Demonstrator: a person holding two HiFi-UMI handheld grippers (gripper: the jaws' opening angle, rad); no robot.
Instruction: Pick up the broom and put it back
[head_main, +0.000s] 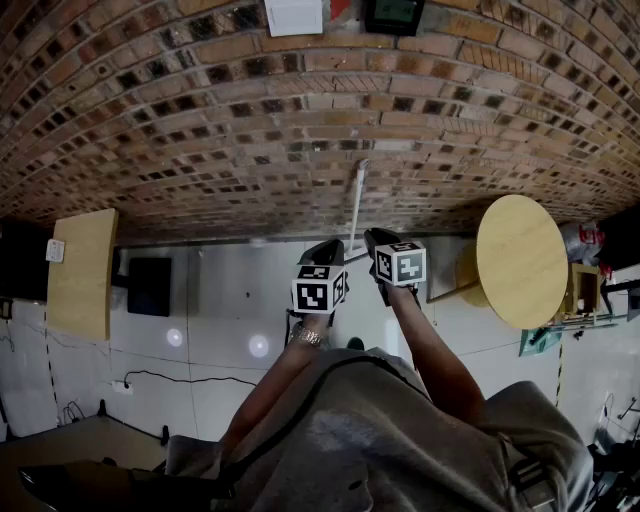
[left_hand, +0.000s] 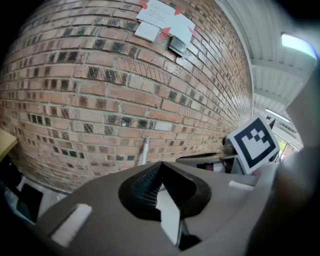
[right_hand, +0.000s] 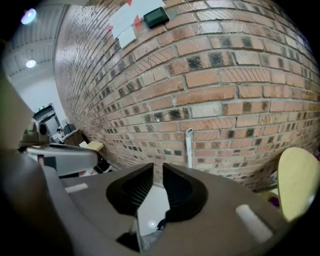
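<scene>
Plainly, in the head view the broom (head_main: 356, 205) stands where a put-away broom would: its white handle leans upright against the brick wall (head_main: 200, 120), at 12 o'clock from both grippers, with its head hidden behind them. The left gripper (head_main: 325, 247) and right gripper (head_main: 378, 240) sit side by side just short of the handle, touching nothing, with a round table (head_main: 520, 260) off at 3 o'clock. That fits either a reach towards the broom or a broom already set back and let go. I cannot tell which, so the only sound advice is to keep both grippers from knocking the leaning handle sideways. In the left gripper view, the left gripper (left_hand: 160, 165) has its jaw tips pressed together with nothing between them, and the handle (left_hand: 143, 151) rises at about 11 o'clock, apart from the jaws. In the right gripper view, the right gripper (right_hand: 158, 167) holds its jaws a narrow slit apart, empty, with the handle (right_hand: 189, 147) at roughly 1 o'clock beyond them. A thin, propped pole would likely slide along the bricks if nudged, so any movement near it should stay slow and in line with the handle.
</scene>
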